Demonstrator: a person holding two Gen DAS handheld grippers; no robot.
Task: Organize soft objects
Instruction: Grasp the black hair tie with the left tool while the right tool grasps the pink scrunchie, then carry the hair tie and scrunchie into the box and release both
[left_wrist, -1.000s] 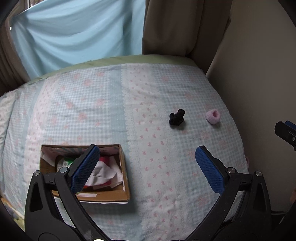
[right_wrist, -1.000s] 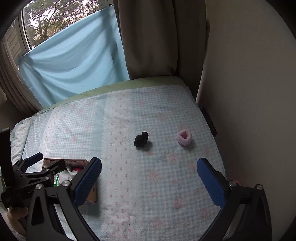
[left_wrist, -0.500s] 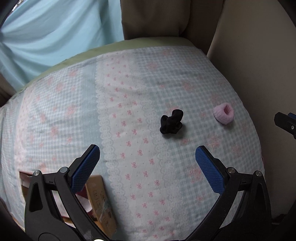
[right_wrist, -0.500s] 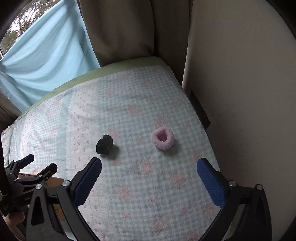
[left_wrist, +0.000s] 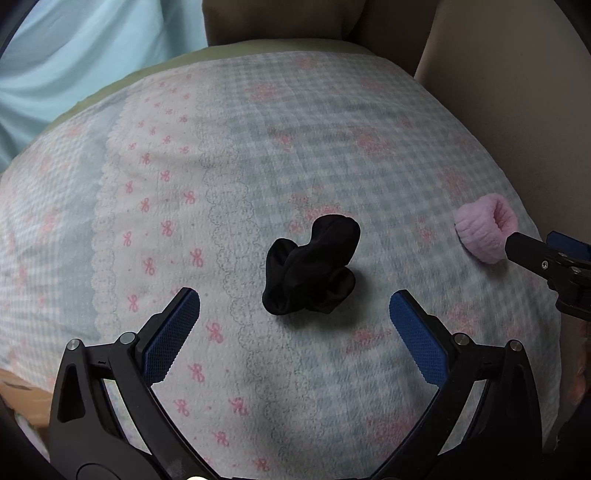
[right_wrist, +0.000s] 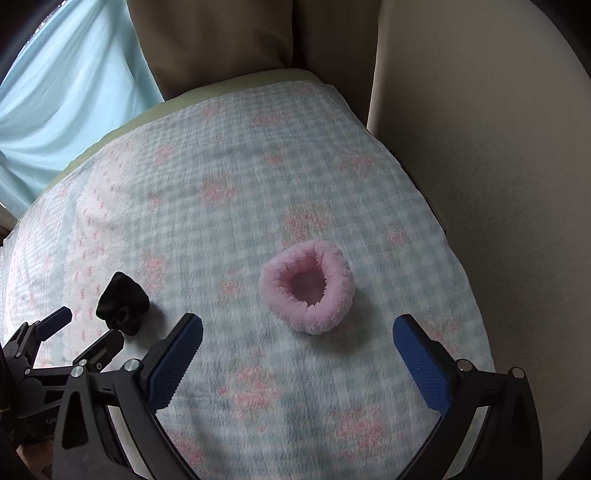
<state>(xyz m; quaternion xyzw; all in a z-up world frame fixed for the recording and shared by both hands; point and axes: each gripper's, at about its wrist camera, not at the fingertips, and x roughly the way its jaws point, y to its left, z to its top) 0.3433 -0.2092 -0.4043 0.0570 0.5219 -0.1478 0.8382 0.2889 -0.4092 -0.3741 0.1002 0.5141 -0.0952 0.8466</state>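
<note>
A black balled-up sock (left_wrist: 312, 267) lies on the checked bedspread (left_wrist: 258, 155). My left gripper (left_wrist: 294, 301) is open and empty, with the sock just beyond and between its blue fingertips. A fluffy pink rolled sock (right_wrist: 307, 286) lies to the right, also in the left wrist view (left_wrist: 484, 229). My right gripper (right_wrist: 297, 328) is open and empty, just short of the pink sock. The left gripper also shows in the right wrist view (right_wrist: 79, 328) next to the black sock (right_wrist: 122, 303).
A beige wall (right_wrist: 480, 147) runs along the bed's right edge. Beige curtains (right_wrist: 221, 37) and a light blue cloth (right_wrist: 66, 103) hang behind the bed. A corner of the cardboard box (left_wrist: 22, 395) shows at the lower left of the left wrist view.
Both grippers have moved forward and to the right over the bed, closing in on the black and pink socks. The cardboard box has slid almost out of view.
</note>
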